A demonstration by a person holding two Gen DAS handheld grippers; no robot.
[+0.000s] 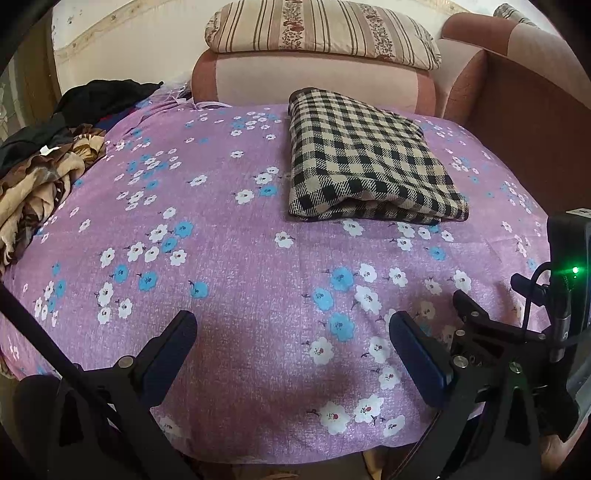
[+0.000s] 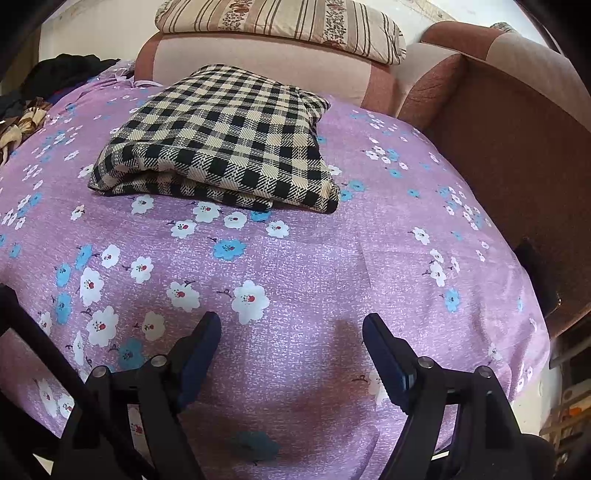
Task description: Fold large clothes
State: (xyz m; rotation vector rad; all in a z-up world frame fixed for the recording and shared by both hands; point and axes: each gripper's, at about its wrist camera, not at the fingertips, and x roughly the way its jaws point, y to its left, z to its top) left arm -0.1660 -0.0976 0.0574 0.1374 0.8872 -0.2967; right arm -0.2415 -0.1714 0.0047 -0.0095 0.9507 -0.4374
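Observation:
A black-and-cream checked garment point(image 1: 365, 162) lies folded into a thick rectangle on the purple flowered bedsheet point(image 1: 229, 266), toward the far side. It also shows in the right wrist view point(image 2: 225, 140). My left gripper point(image 1: 291, 325) is open and empty, low over the sheet, well short of the garment. My right gripper point(image 2: 291, 325) is open and empty, also over bare sheet point(image 2: 314, 266) in front of the garment. Part of the right gripper point(image 1: 480, 332) shows at the right edge of the left wrist view.
A heap of unfolded clothes, brown-patterned and black point(image 1: 48, 162), lies at the left side of the bed. A striped pillow point(image 1: 321, 33) sits on a pink sofa back point(image 1: 306, 81) behind the bed. A brown sofa arm point(image 2: 517, 140) stands on the right.

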